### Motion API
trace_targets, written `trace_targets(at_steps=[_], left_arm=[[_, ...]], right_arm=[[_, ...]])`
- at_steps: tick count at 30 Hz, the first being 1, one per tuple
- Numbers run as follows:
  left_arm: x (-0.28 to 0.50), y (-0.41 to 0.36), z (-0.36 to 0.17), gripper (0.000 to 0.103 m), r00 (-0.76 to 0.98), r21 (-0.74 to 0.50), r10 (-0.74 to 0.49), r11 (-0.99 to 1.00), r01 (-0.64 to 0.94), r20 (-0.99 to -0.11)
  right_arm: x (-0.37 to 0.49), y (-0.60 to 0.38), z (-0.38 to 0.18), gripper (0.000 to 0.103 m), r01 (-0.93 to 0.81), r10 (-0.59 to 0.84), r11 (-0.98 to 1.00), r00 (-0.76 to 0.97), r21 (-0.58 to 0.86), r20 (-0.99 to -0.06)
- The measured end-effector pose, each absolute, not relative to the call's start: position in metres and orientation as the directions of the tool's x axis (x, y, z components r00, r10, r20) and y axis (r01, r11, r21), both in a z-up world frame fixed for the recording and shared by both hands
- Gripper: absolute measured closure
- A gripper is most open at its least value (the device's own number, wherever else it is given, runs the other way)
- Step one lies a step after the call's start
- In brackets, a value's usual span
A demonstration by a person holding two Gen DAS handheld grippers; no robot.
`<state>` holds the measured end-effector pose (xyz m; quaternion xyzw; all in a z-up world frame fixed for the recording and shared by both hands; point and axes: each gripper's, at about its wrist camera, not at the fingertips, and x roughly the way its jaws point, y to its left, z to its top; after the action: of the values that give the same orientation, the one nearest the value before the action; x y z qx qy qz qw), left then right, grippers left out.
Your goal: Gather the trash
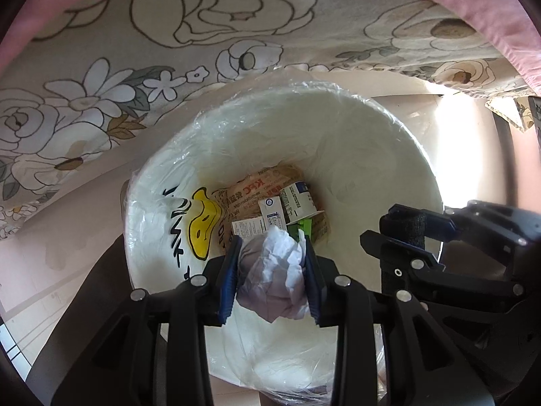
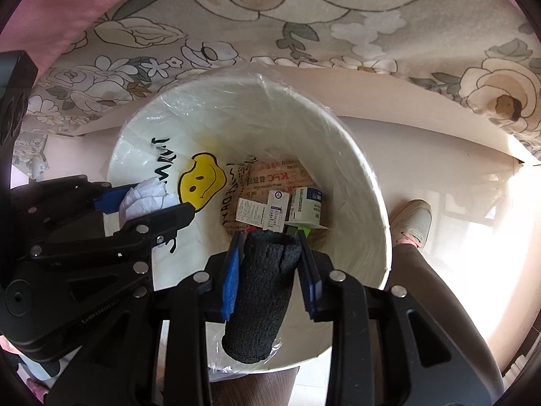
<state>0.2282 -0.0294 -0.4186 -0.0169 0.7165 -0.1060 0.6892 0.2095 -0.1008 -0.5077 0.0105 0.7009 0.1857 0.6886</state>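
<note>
My left gripper (image 1: 272, 247) is shut on a crumpled white tissue (image 1: 274, 270) and holds it over the open white trash bin (image 1: 389, 142). My right gripper (image 2: 270, 240) is shut on a dark grey sock (image 2: 260, 297) over the same bin (image 2: 358, 176). The bin has a clear plastic liner. At its bottom lie a brown KFC paper bag (image 2: 280, 177), small white cartons (image 2: 267, 213) and a bag with a yellow smiley face (image 2: 202, 182). The left gripper with the tissue also shows in the right wrist view (image 2: 148, 199). The right gripper also shows in the left wrist view (image 1: 399, 223).
A floral bedsheet (image 1: 101, 94) with a pink cover (image 2: 67, 10) hangs just behind the bin. The floor (image 2: 456, 169) is pale and sunlit at the right. A person's shoe (image 2: 414, 220) and leg stand right of the bin.
</note>
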Motion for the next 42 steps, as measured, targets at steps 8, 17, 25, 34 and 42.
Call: trace_targets(at_steps=[8, 17, 25, 34, 42], left_arm=[[0.228, -0.034, -0.447, 0.064, -0.093, -0.134, -0.124, 0.985, 0.108, -0.988], [0.225, -0.022, -0.457, 0.039, -0.126, -0.122, -0.115, 0.991, 0.049, -0.985], [0.224, -0.023, -0.451, 0.035, -0.121, -0.135, -0.128, 0.990, 0.044, -0.984], [0.213, -0.026, -0.429, 0.031, -0.066, -0.080, -0.074, 0.991, 0.106, -0.995], [0.199, -0.008, -0.378, 0.026, 0.013, -0.076, -0.077, 0.996, 0.053, -0.997]], right_arm=[[0.212, -0.094, -0.527, 0.070, -0.258, 0.218, 0.939, -0.061, 0.227, -0.974], [0.218, -0.096, -0.537, 0.059, -0.267, 0.093, 0.958, -0.045, 0.101, -0.995], [0.219, -0.104, -0.533, 0.059, -0.242, 0.117, 0.963, -0.037, 0.123, -0.992], [0.209, -0.102, -0.516, 0.053, -0.271, 0.106, 0.957, -0.010, 0.104, -0.994], [0.189, -0.093, -0.478, 0.046, -0.324, 0.111, 0.941, 0.026, 0.097, -0.993]])
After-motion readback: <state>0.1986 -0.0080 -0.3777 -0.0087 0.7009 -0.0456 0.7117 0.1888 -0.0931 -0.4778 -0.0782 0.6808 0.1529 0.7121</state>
